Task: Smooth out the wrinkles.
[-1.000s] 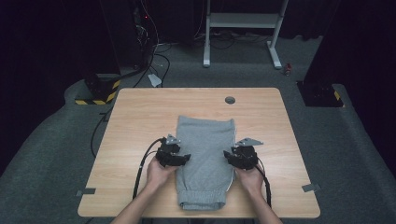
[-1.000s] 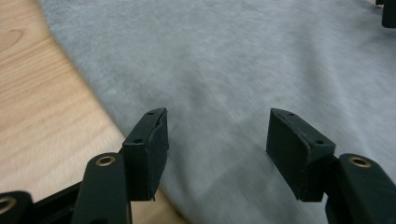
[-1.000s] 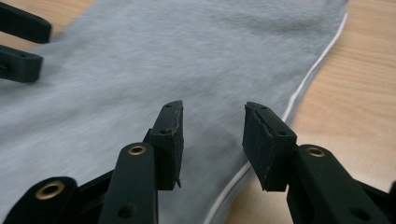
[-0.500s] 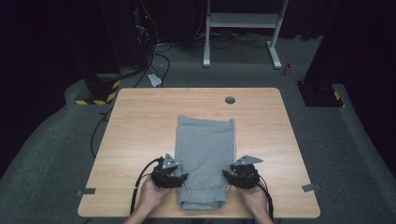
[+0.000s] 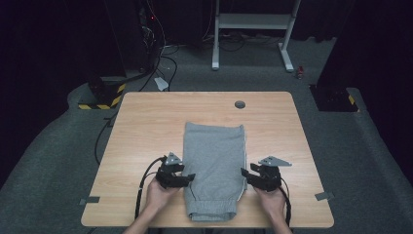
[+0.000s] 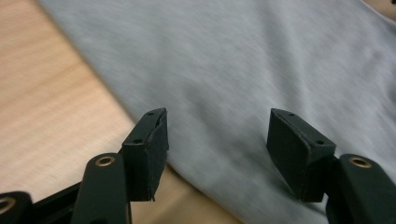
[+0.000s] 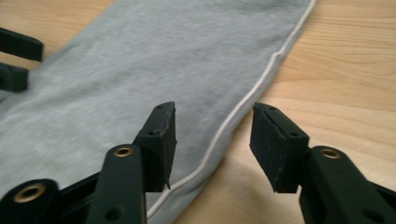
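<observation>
Both hands have slid back toward the person since a moment ago, and now the two grippers sit at the sides of the grey shorts instead of on top of them. The shorts have stayed where they were. The wooden table (image 5: 146,122) is the biggest thing here, and the grey shorts (image 5: 214,156) lie flat in the middle of it, folded into a long shape, with the stretchy waistband (image 5: 212,209) at the end nearest the person. A thin white stripe (image 7: 243,105) runs down the right edge of the shorts. The left hand (image 5: 160,194) holds the left gripper (image 5: 187,178) just beside the left edge of the shorts, close to the waistband end. Its jaws are wide apart with nothing between them, and in the left gripper view they hang over that edge of the cloth. The right hand (image 5: 270,197) holds the right gripper (image 5: 245,175) just beside the right edge of the shorts. Its jaws are spread wide too, holding nothing, and in the right gripper view the white stripe runs between them. A small round hole (image 5: 239,104) sits in the table past the far end of the shorts.
</observation>
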A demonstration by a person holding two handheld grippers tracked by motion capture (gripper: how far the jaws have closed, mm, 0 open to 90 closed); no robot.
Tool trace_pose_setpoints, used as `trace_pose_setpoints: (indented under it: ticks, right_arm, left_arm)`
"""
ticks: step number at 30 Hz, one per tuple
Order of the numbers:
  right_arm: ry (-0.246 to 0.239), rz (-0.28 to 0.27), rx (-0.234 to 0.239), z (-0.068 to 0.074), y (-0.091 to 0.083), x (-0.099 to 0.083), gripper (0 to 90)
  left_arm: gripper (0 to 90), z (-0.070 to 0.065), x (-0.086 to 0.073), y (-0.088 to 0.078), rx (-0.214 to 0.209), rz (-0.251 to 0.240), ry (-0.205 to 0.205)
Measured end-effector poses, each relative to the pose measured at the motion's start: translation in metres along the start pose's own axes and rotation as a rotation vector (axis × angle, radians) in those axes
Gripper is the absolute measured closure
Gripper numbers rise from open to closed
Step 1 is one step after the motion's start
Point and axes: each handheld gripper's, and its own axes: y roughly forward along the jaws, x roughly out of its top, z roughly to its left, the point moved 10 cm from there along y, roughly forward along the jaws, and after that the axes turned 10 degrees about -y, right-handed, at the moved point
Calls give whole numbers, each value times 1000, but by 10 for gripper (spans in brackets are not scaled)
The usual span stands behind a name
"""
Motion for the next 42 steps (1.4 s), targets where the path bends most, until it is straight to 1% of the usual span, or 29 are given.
trace_pose_setpoints:
  ticks: [1, 2, 3, 5, 8, 9, 10, 12, 13, 15, 17, 18, 19, 21, 22, 24, 25, 26, 27, 29, 31, 33, 35, 36, 37, 38, 39, 41, 42]
  right_arm:
    - [0, 7, -7, -3, 2, 1, 484]
    - [9, 12, -6, -5, 5, 2, 477]
    - [17, 6, -8, -6, 7, 4, 478]
    - [41, 18, -4, -9, 11, 8, 465]
    - [80, 29, -20, -16, 18, 18, 437]
    - [81, 30, -26, -18, 20, 20, 436]
    - [89, 38, -33, -20, 22, 22, 435]
    - [95, 56, -48, -24, 28, 26, 438]
    - [94, 62, -54, -26, 31, 26, 439]
    - [99, 76, -68, -29, 35, 28, 441]
    - [112, 80, -81, -33, 40, 30, 439]
    - [112, 88, -92, -34, 42, 31, 438]
    - [113, 93, -105, -36, 45, 32, 438]
    - [114, 110, -127, -40, 51, 33, 439]
    - [125, 125, -141, -41, 54, 33, 433]
    - [113, 147, -159, -42, 59, 34, 423]
    - [110, 144, -168, -42, 61, 36, 423]
    - [104, 143, -170, -42, 63, 38, 419]
    - [112, 147, -169, -41, 65, 39, 416]
    - [118, 152, -176, -42, 69, 42, 409]
    - [120, 161, -180, -42, 73, 43, 403]
    - [108, 167, -188, -41, 77, 44, 403]
    - [87, 205, -197, -40, 82, 39, 390]
    - [62, 204, -212, -41, 83, 39, 391]
    - [53, 212, -221, -40, 84, 39, 393]
    - [31, 220, -228, -39, 85, 40, 403]
    - [27, 223, -231, -38, 85, 40, 413]
    - [19, 228, -230, -38, 85, 40, 431]
    - [7, 226, -223, -37, 85, 40, 462]
  left_arm:
    - [387, 5, 4, 1, 14, 7, -11]
    - [392, 9, 8, 2, 23, 13, -39]
    - [389, 12, 11, 3, 26, 15, -58]
    - [405, 19, 19, 7, 27, 6, -83]
    - [390, 26, 28, 11, 54, 5, -86]
    - [372, 30, 31, 13, 63, 6, -95]
    - [359, 31, 34, 15, 62, 14, -101]
    - [354, 34, 41, 18, 77, -5, -102]
    - [355, 35, 43, 20, 76, -12, -112]
    - [335, 38, 47, 25, 94, 1, -107]
    - [334, 39, 51, 29, 112, -8, -107]
    - [336, 40, 53, 31, 114, -16, -110]
    - [337, 42, 54, 33, 117, -12, -121]
    - [320, 46, 56, 39, 133, 8, -127]
    - [316, 48, 57, 41, 140, 12, -130]
    - [304, 50, 60, 45, 147, 3, -139]
    - [306, 50, 62, 46, 147, -8, -149]
    - [307, 51, 62, 47, 152, -9, -144]
    - [307, 51, 61, 49, 154, -7, -149]
    - [308, 53, 60, 51, 169, -7, -123]
    - [316, 53, 61, 52, 169, -13, -125]
    - [326, 54, 62, 52, 170, -21, -125]
    - [327, 53, 62, 54, 180, -24, -114]
    - [328, 52, 62, 55, 193, -26, -99]
    - [328, 51, 62, 56, 203, -23, -83]
    - [331, 49, 62, 57, 213, -22, -72]
    - [344, 46, 62, 59, 227, -23, -46]
    - [390, 42, 63, 61, 218, -24, -35]
    - [410, 41, 63, 61, 216, -28, -34]
